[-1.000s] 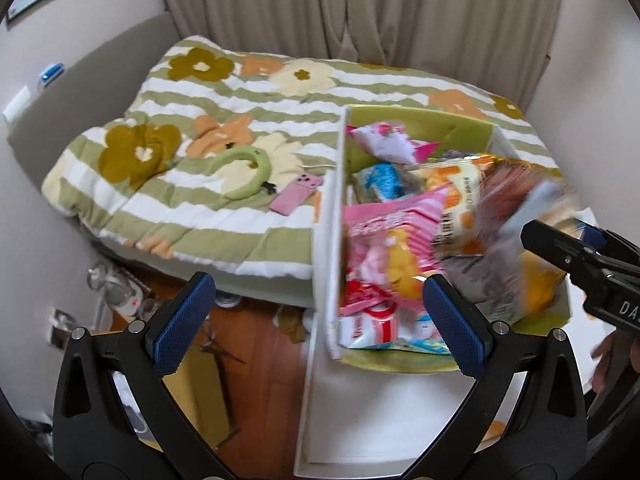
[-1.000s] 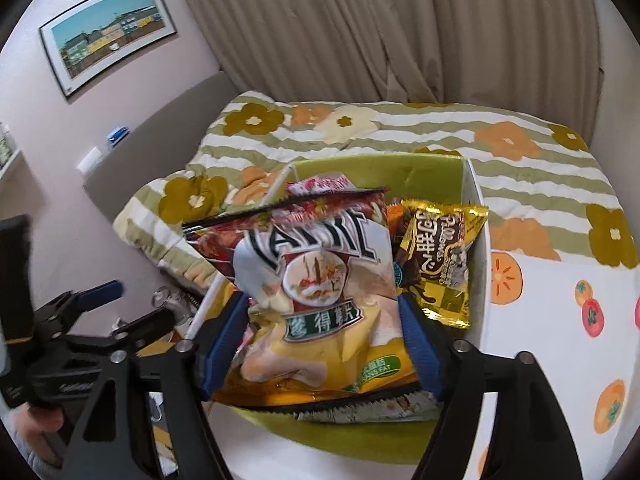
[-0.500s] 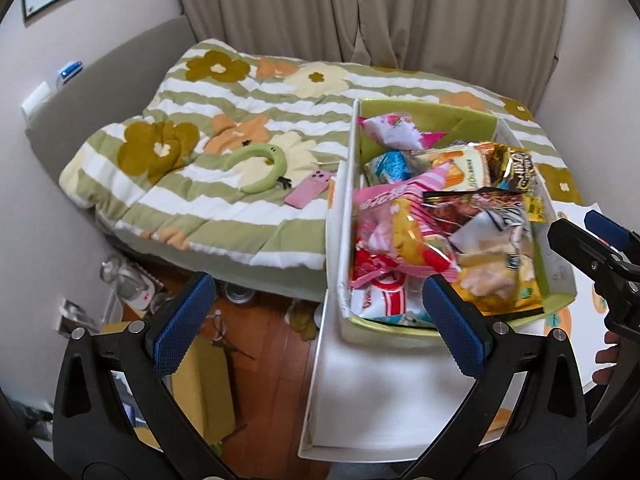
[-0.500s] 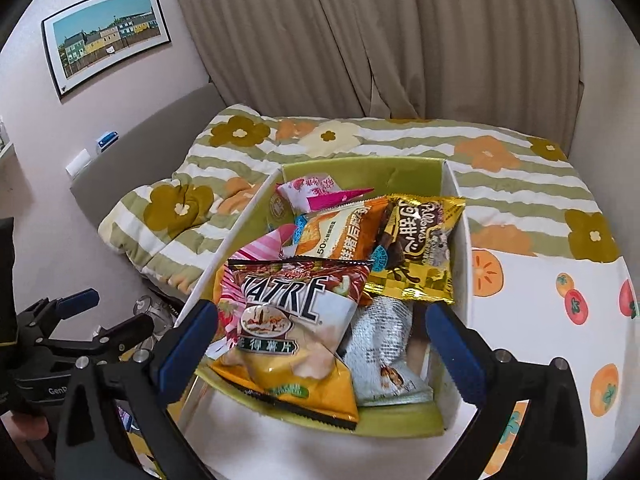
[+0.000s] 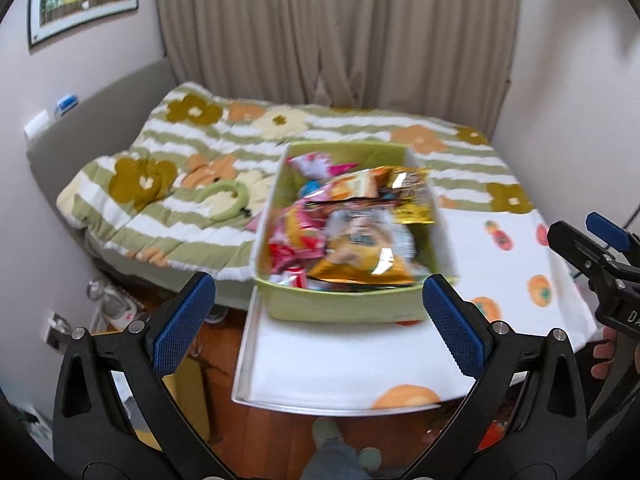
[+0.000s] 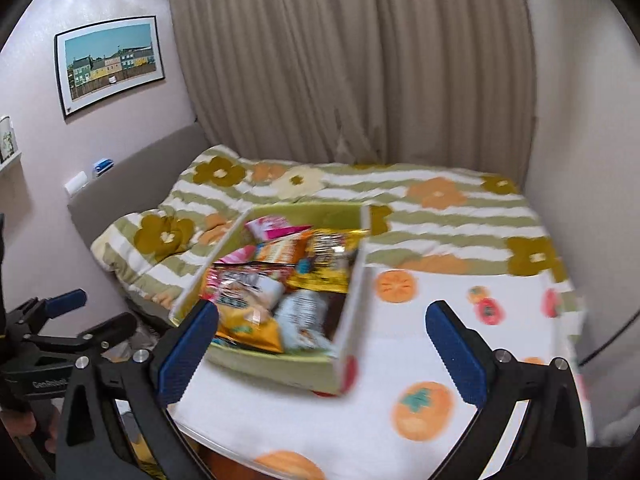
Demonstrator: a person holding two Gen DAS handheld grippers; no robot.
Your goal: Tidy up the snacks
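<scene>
released from the right gripper (image 6: 318, 350), the yellow-and-white chip bag (image 6: 244, 300) that was pinched between its pads a second ago now lies in the green rectangular box (image 5: 340, 304), on top of the other packets at the box's near end; the gold foil packet (image 5: 410, 196) and an orange packet (image 6: 282, 250) sit behind it toward the far end, with a pink packet (image 5: 316, 164) at the back. both grippers have pulled back and up since then, so the box looks smaller and the white worktop with the orange fruit print (image 6: 420, 404) shows in front of it. the right gripper is spread wide with nothing between its blue pads, and the left gripper (image 5: 316, 326) is likewise spread and empty, hanging over the near left corner of the worktop. the box stands on the worktop's left side, against the bed with the green striped flower blanket (image 5: 168, 184). as a judgement, this bag is done with, and no loose snack shows on the worktop around the box, so the sorting looks close to finished, though both views are blurred and small items could be missed.
</scene>
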